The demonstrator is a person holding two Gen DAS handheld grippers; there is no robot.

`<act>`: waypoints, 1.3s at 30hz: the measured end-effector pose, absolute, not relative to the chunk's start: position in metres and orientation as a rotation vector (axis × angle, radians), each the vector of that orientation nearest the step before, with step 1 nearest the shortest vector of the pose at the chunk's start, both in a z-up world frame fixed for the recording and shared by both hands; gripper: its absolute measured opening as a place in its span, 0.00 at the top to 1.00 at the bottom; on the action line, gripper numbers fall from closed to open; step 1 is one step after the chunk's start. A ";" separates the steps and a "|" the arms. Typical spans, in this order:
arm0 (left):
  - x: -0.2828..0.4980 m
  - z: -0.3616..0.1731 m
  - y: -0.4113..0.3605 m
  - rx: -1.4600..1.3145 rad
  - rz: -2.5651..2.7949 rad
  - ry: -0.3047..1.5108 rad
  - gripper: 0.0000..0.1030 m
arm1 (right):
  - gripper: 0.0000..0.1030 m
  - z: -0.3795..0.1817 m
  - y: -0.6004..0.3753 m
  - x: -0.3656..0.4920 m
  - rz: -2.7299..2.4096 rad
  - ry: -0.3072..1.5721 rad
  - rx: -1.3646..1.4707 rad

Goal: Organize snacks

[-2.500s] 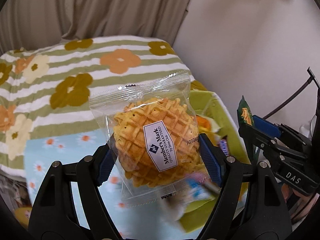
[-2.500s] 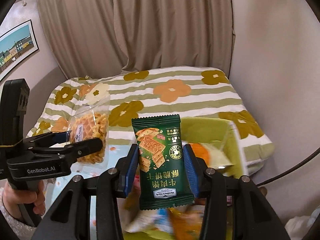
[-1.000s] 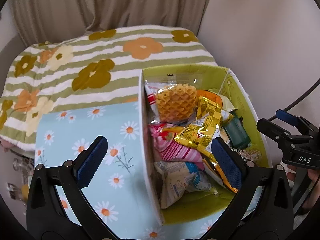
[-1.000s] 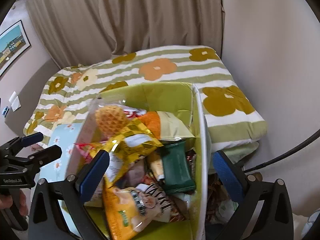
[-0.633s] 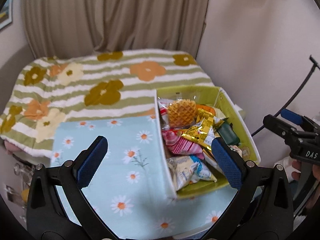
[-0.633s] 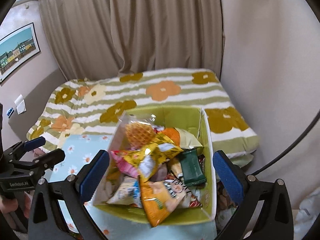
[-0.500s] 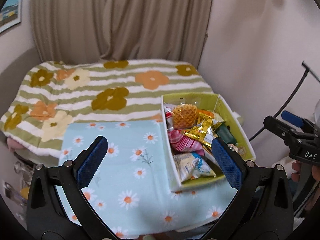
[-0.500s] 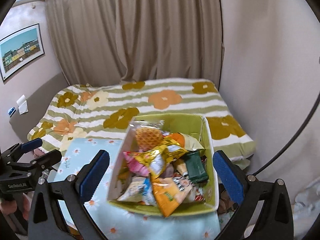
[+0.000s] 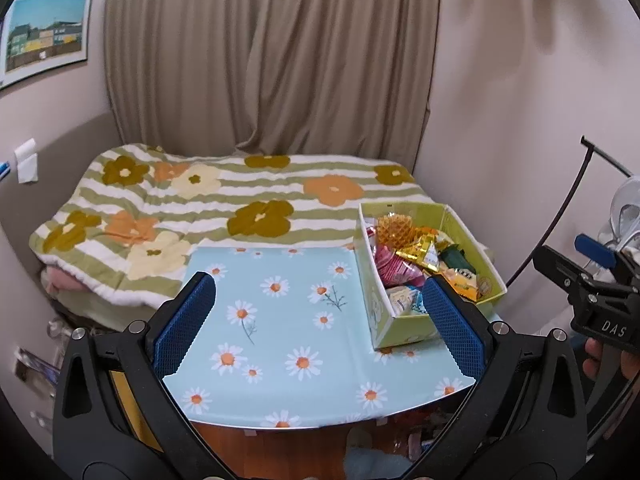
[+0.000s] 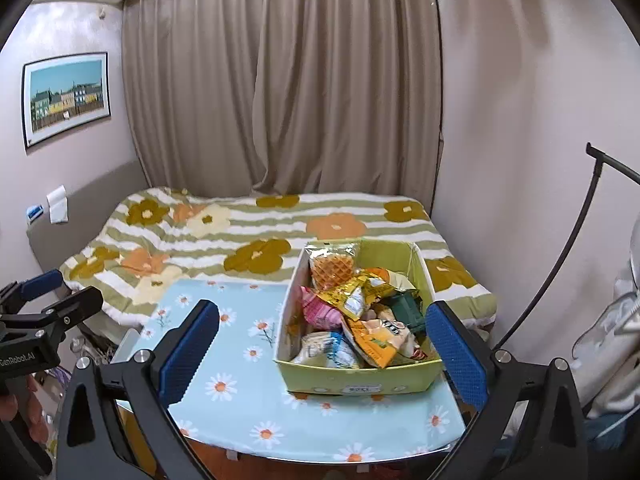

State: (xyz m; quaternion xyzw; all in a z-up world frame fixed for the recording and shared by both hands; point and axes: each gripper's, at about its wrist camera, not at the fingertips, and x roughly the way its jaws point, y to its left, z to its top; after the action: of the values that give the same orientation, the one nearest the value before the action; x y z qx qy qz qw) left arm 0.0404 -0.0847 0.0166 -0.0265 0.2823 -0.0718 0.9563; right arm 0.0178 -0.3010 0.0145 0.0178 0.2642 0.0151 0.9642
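Both grippers, left gripper (image 9: 318,324) and right gripper (image 10: 322,346), gape wide and hold nothing above the table (image 9: 280,320); snacks (image 10: 352,312) fill the green box (image 10: 360,380).

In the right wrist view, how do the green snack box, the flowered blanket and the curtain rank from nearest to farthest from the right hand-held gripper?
1. The green snack box, on the daisy tablecloth, sits just ahead of the right hand-held gripper.
2. The flowered blanket covers the bed behind the table.
3. The curtain hangs at the back wall.
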 end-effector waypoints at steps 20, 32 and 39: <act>0.033 0.019 -0.073 -0.046 -0.131 0.538 0.00 | 0.00 0.015 -0.290 0.007 -0.007 0.510 0.036; 0.040 0.021 -0.074 -0.033 -0.115 0.527 0.00 | 0.00 0.012 -0.288 0.011 -0.013 0.515 0.039; 0.041 0.020 -0.074 -0.031 -0.114 0.524 0.00 | 0.00 0.008 -0.287 0.010 -0.012 0.520 0.049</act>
State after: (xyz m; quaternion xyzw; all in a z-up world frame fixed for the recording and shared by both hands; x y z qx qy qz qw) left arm 0.0408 -0.0741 0.0196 -0.0151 0.2588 -0.0562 0.9642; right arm 0.0101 -0.2866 0.0076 0.0244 0.2569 -0.0059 0.9661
